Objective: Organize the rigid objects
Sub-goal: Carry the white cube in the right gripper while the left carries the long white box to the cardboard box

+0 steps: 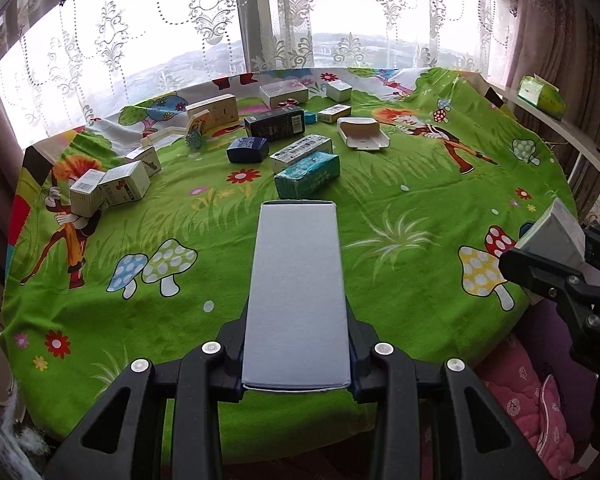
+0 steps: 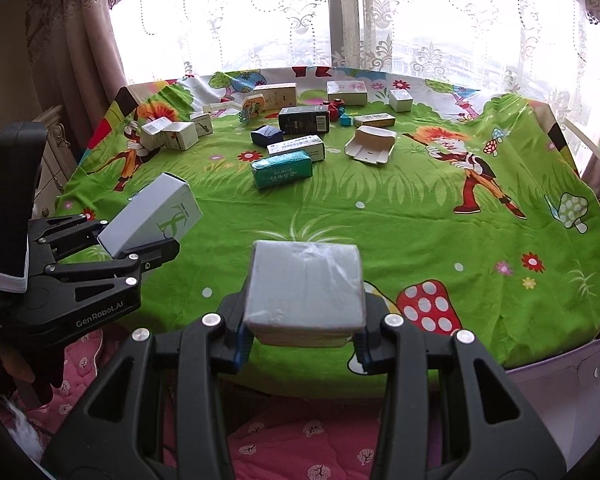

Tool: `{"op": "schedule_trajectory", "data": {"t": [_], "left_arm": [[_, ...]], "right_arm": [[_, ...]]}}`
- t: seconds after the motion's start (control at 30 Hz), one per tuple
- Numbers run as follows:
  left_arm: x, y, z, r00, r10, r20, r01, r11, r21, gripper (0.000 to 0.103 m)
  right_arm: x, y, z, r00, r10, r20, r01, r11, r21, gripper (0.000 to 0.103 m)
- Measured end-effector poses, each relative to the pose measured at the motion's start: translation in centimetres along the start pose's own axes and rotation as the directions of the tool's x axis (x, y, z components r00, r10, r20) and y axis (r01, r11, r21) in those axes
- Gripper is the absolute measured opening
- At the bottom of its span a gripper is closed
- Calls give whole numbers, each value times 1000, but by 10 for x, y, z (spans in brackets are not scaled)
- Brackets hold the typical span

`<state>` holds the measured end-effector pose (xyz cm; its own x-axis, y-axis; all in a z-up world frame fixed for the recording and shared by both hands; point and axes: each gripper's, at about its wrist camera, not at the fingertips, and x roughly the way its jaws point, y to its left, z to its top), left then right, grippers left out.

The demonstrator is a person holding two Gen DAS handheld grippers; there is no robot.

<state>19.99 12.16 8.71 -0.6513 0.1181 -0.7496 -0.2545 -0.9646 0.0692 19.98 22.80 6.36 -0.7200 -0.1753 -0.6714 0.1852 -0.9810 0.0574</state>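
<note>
Above the near edge of the table with its green cartoon-print cloth point(image 1: 380, 200), I have a tall grey-white cardboard carton point(image 1: 296, 292) clamped by its long sides near the base in my left gripper point(image 1: 296, 364), and a squat grey film-wrapped box point(image 2: 305, 292) clamped in my right gripper point(image 2: 302, 344). Both look light and stiff, though the carton's thin walls could dent and the film seems slippery, so I'd squeeze flat opposite faces. Both grippers point level toward the far edge, where the other boxes lie scattered.

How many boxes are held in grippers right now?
2: a tall white box in the left gripper, and a plastic-wrapped grey box in the right gripper.
</note>
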Motion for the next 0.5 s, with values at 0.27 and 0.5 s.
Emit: {"op": "schedule_trajectory", "data": {"t": [0.27, 0.5], "left_arm": [[-12, -41, -6, 999, -49, 2, 48, 993, 104, 37], [-25, -84, -4, 995, -102, -4, 101, 967, 232, 37]], "right_arm": [[-27, -27, -28, 1000, -12, 4, 12, 998, 63, 44], [-60, -48, -45, 998, -57, 34, 54, 995, 90, 44]]}}
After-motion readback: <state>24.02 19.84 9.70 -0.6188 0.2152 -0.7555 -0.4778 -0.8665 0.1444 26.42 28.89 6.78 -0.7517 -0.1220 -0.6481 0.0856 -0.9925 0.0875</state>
